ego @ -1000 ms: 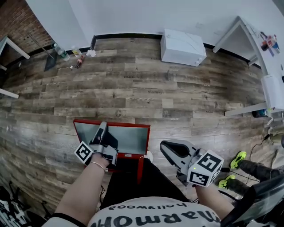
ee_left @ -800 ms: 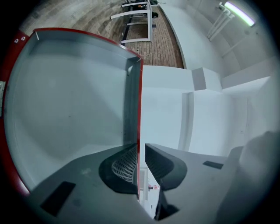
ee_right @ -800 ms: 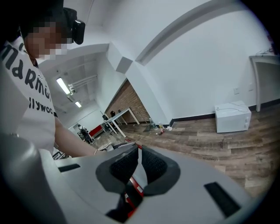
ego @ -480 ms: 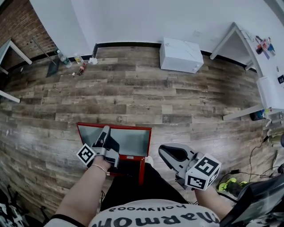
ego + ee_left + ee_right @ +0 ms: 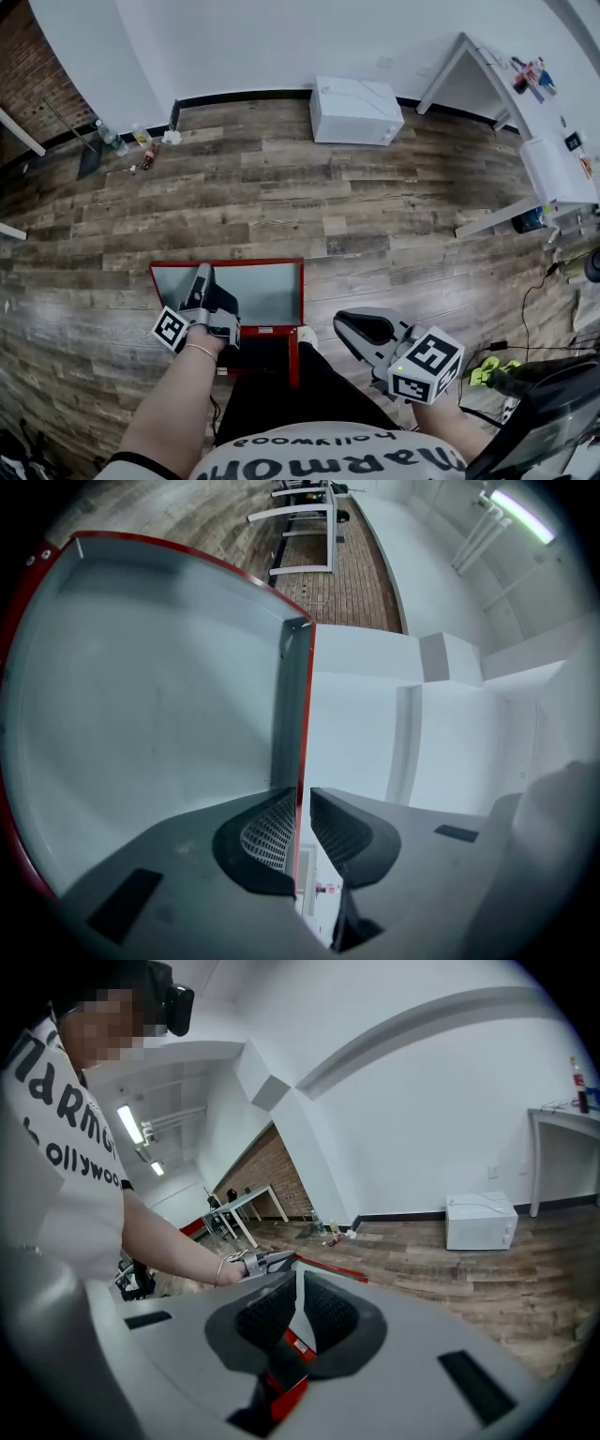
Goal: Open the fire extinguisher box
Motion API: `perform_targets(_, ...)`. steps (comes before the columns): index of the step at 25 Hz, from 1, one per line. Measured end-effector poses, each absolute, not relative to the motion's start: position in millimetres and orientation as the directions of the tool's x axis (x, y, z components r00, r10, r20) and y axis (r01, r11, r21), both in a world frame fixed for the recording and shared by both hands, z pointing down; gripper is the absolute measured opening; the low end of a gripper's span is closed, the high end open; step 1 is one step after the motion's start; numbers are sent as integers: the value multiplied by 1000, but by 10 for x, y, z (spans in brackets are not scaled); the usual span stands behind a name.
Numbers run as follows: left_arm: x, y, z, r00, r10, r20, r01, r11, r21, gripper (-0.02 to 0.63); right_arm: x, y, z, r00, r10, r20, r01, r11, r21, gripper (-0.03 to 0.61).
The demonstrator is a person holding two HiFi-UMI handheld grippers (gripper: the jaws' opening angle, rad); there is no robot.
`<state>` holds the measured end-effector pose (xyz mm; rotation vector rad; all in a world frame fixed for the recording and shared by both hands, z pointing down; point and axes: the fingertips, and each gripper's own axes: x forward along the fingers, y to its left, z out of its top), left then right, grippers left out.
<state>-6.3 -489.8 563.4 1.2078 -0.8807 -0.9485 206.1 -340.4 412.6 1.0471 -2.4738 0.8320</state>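
Observation:
The fire extinguisher box (image 5: 293, 356) is red and stands on the wood floor just in front of me. Its door (image 5: 258, 292), a grey panel in a red frame, is swung up and open. My left gripper (image 5: 201, 276) is shut on the door's left part. In the left gripper view the thin red edge (image 5: 306, 714) runs between the ribbed pads of this gripper (image 5: 300, 832). My right gripper (image 5: 354, 326) hovers to the right of the box, shut and holding nothing. The right gripper view looks past its jaws (image 5: 298, 1312) at the box (image 5: 286, 1393) and the left gripper (image 5: 267, 1262).
A white appliance (image 5: 354, 111) sits on the floor against the far wall. A white table (image 5: 525, 112) stands at the right. Bottles and litter (image 5: 141, 142) lie by the wall at the left. Green shoes (image 5: 492, 371) and cables are at my right.
The head view has swung a little, so the room sits differently in frame. My left gripper keeps its hold on the raised door. The right gripper has hardly moved.

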Motion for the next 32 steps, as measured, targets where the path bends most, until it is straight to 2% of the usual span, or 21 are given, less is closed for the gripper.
perform_targets(5,-169,-4718,5705,347,-934,86,102,129,986,31,1989,-3348,4089,-669,-555,496,-740,559,-374,11)
perform_targets(8,-170,-4543,5569,427,-902,65,46,93,995,31,1901,-3349,3987,-670,-571,474,-739,568,-361,12)
perform_targets(10,-111,-4484,5174,510,-860,-25,-16,-38,999,29,1845,-3366,3858,-666,-594,451,-744,576,-338,12)
perform_targets(13,-10,-4417,4245,616,-760,-207,-74,-317,945,29,1710,-3397,3613,-651,-634,417,-754,604,-259,11)
perform_targets(16,88,-4218,3288,750,-596,-286,-205,-621,757,28,1492,-3447,3269,-650,-678,345,-755,629,-185,11)
perform_targets(18,159,-4006,2732,830,-481,-281,-266,-785,559,28,1360,-3504,2973,-653,-711,262,-757,623,-196,11)
perform_targets(20,191,-3776,2307,884,-391,-256,-288,-887,361,28,1202,-3539,2681,-662,-729,173,-746,619,-247,11)
perform_targets(24,177,-3408,1873,932,-328,-153,-319,-944,82,28,772,-3456,2225,-714,-697,57,-679,671,-296,11)
perform_targets(27,202,-3198,1816,938,-333,-95,-333,-943,25,28,526,-3255,2093,-751,-656,80,-654,721,-231,11)
perform_targets(32,109,-2978,1988,914,-404,-38,-402,-914,57,28,366,-2948,2198,-758,-626,183,-649,751,-116,11)
